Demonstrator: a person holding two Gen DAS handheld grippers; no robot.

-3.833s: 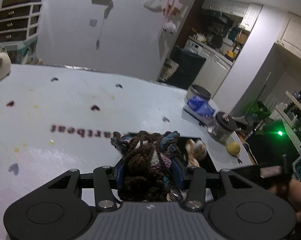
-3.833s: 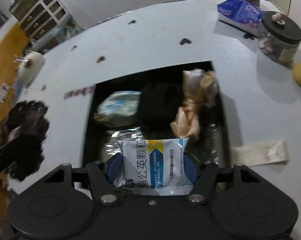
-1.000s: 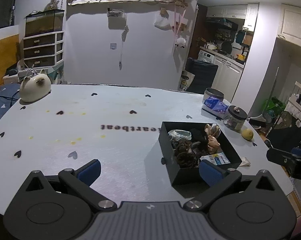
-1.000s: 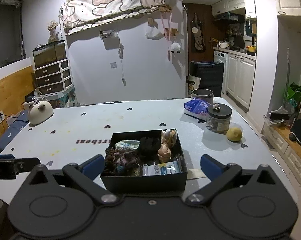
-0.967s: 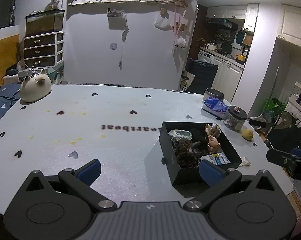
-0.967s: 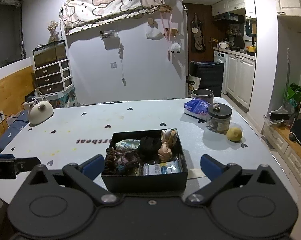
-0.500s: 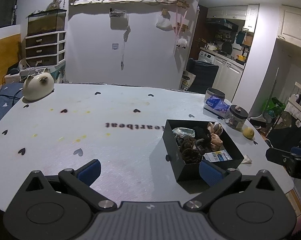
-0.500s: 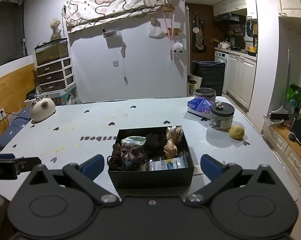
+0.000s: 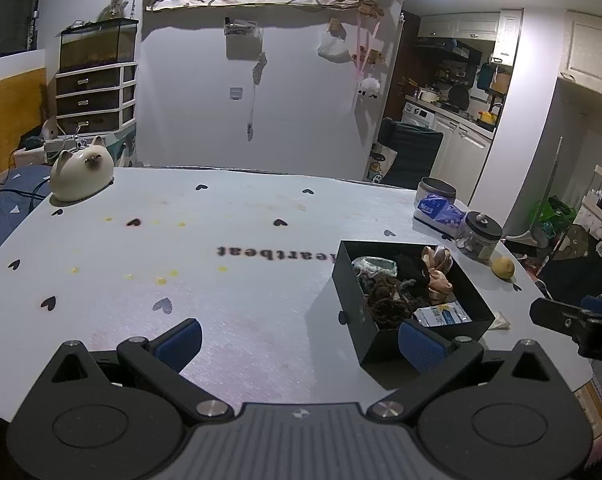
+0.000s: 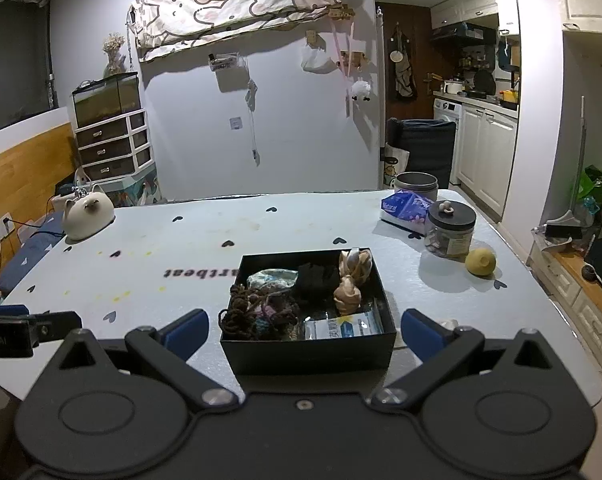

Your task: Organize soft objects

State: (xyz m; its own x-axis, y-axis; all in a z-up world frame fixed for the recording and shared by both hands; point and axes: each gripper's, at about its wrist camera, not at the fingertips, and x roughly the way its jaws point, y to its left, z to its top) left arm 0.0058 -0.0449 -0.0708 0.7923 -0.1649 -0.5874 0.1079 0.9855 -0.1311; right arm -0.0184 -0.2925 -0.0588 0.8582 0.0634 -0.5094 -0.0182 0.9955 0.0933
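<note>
The black box [image 10: 309, 344] sits just ahead of my right tongs [image 10: 304, 329], with the brown yarn bundle [image 10: 253, 312], peach scrunchie [image 10: 347, 290] and blue packet [image 10: 343, 328] all inside. Both my left tongs [image 9: 299, 340] and the right are spread wide and empty. I judge it best to hold clear and check nothing pokes over the rim. The box's near wall hides the bottom layer
</note>
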